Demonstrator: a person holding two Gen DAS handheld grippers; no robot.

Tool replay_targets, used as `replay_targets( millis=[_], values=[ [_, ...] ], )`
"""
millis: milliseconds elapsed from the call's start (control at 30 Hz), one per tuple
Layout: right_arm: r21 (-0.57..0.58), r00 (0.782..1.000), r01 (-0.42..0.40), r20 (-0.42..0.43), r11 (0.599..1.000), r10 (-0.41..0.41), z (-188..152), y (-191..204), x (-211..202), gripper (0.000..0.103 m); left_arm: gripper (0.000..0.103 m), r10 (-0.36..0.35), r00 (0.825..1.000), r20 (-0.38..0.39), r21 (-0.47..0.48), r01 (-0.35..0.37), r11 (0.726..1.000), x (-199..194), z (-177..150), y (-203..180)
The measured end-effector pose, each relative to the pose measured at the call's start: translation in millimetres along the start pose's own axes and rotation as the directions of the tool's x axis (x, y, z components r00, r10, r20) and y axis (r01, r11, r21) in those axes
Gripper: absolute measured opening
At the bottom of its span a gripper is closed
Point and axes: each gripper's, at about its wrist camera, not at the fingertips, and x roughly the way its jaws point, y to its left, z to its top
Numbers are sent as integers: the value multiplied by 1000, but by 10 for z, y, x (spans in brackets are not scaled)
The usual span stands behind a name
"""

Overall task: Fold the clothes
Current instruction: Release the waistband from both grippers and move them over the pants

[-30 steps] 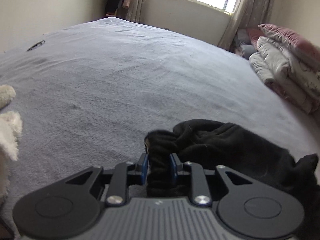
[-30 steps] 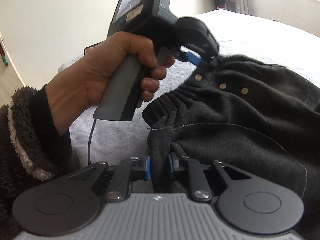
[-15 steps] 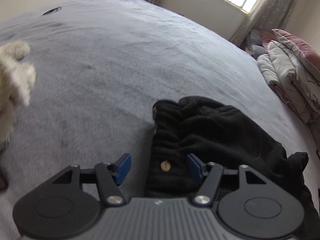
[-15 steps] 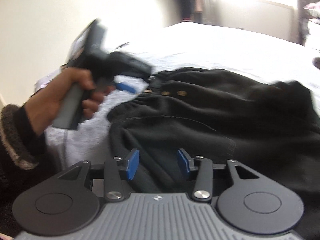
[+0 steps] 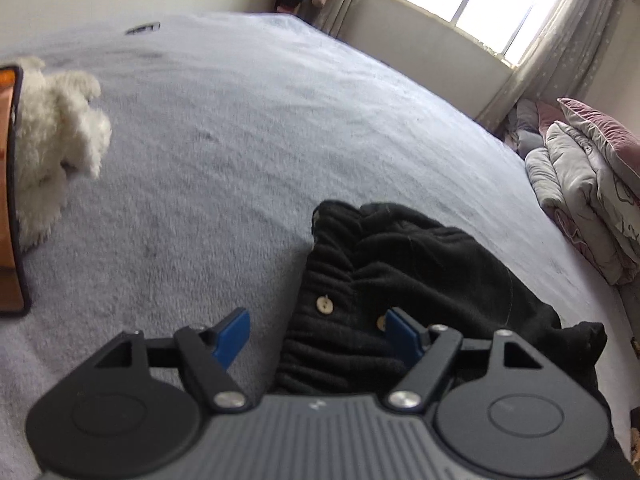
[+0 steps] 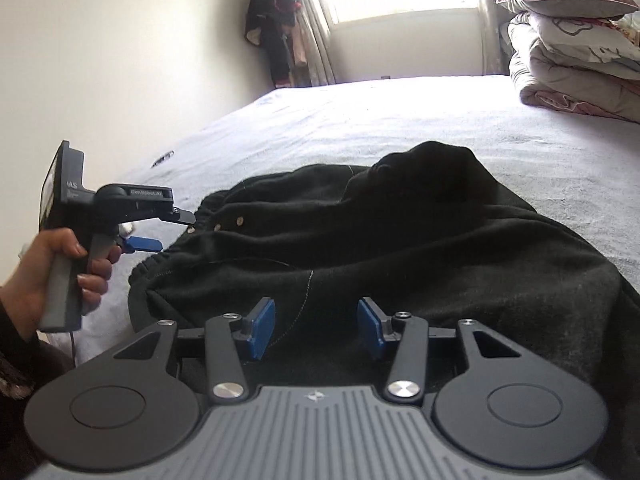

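A black garment (image 6: 400, 248) with an elastic waistband and small pale buttons (image 5: 324, 304) lies rumpled on the grey bed (image 5: 240, 128). It also shows in the left wrist view (image 5: 420, 272). My left gripper (image 5: 316, 334) is open and empty, its blue pads on either side of the buttoned waistband. In the right wrist view the left gripper (image 6: 168, 230) is held just left of the waistband. My right gripper (image 6: 316, 328) is open and empty, low over the near edge of the garment.
A stack of folded quilts with a mauve pillow (image 5: 592, 184) sits at the bed's right side, also in the right wrist view (image 6: 576, 48). A white fluffy item (image 5: 52, 140) lies at the left. Clothes (image 6: 280, 32) hang beside the window. The grey bed (image 6: 360, 120) stretches beyond the garment.
Both grippers were shut on the garment's waistband a second ago. Both have opened and let it go, and have drawn back a little. The garment now rests on the bed.
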Motion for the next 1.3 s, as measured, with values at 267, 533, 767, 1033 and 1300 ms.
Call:
replay_targets(
  millis=[267, 533, 767, 1033, 1300],
  values=[
    [85, 993, -37, 115, 996, 27, 84, -191, -161, 52, 76, -12, 995, 97, 42, 8, 999, -55, 50, -46],
    [187, 988, 42, 136, 981, -69, 126, -459, -152, 52, 77, 22, 991, 131, 110, -36, 993, -86, 36, -148],
    [142, 988, 97, 103, 985, -112, 84, -365, -33, 55, 78, 12, 990, 144, 158, -35, 987, -127, 3, -230],
    [122, 988, 125, 80, 985, -136, 44, -335, 51, 56, 79, -22, 988, 153, 186, -7, 982, -182, -50, -321],
    [127, 985, 139, 82, 982, -150, 51, -322, 62, 56, 80, -57, 986, 159, 214, 22, 977, -215, -128, -433]
  ],
)
